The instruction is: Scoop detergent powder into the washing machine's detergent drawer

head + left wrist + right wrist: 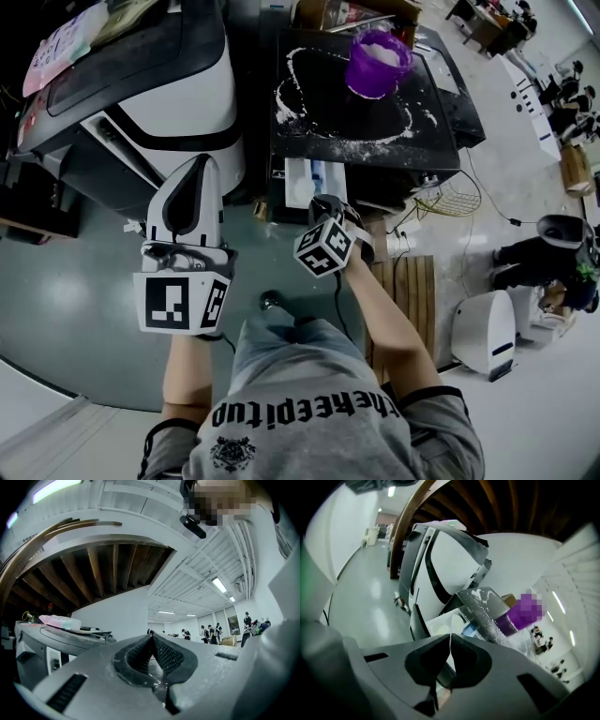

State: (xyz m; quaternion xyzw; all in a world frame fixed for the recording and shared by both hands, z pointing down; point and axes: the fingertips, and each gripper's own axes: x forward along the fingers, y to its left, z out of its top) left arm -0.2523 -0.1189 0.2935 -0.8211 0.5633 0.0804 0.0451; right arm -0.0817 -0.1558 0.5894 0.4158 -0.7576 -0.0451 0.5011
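Both claws are held low in front of the person, and neither has anything in it. The left claw (151, 638) is clenched, its ribbed pads meeting at the tips with nothing between them. It tilts upward toward the ceiling, so it looks parked out of the way, not aimed at any work. The right claw (450, 638) is also closed tip to tip and I can make out nothing gripped in it. It points ahead at the drawer (305, 178), probably because that is where the powder has to go.

Below both claws is a smooth grey-green floor (94, 309) that shines under the lights, with a slatted wooden platform (412, 291) just to the right of the right claw.

The drawer, white with a blue section, stands pulled out just beyond the right claw, at the front of a black-topped washing machine (347, 122). Further ahead of that claw, loose white powder (298, 94) lies scattered in a ring across the black top, which suggests messy scooping. The purple tub (378, 61) of detergent sits at the far side of that top, well beyond the drawer, open and filled with powder. I see no scoop in any view, so my guess is that scooping is not under way now.

Ahead of the left claw stands a second, white machine (178, 94). Far off to the right of the right claw the room opens into a large hall with strip lights, tables and people at work.
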